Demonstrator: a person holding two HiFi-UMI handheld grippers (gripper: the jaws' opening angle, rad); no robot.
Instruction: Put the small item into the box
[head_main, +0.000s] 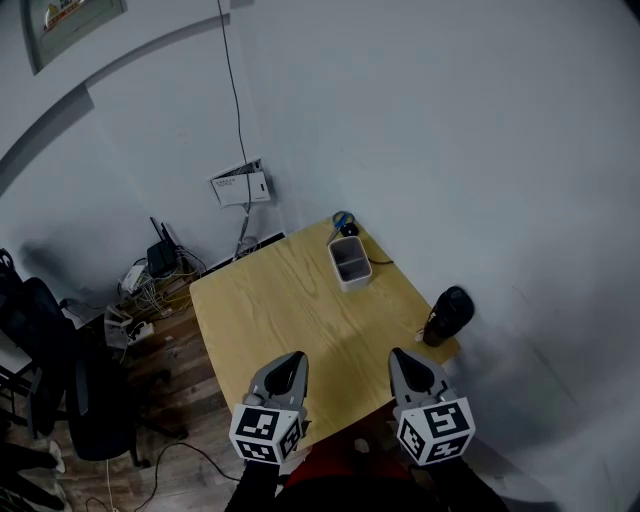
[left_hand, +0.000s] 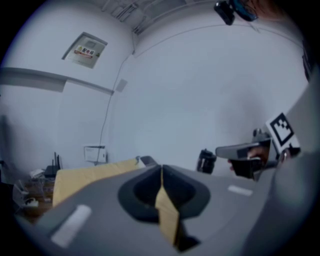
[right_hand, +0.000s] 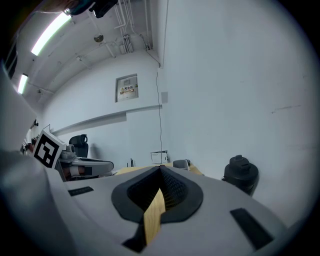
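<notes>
Both grippers hang side by side over the near edge of the table (head_main: 290, 312), pointing across it. The left gripper (head_main: 291, 359) has its jaws pressed together at the tips, with only a thin strip of the wooden top showing between them lower down, and it holds nothing. The right gripper (head_main: 400, 356) is closed the same way and is also empty.

At the far edge of the table stands the box (head_main: 356, 281), open at the top, well apart from both grippers. A small blue item (head_main: 342, 219) lies just behind it, at the table's far corner, with something dark beside it that I cannot make out. A black bottle (head_main: 447, 314) stands upright at the right edge. A chair (head_main: 40, 330) and cables (head_main: 140, 290) are on the floor to the left.
</notes>
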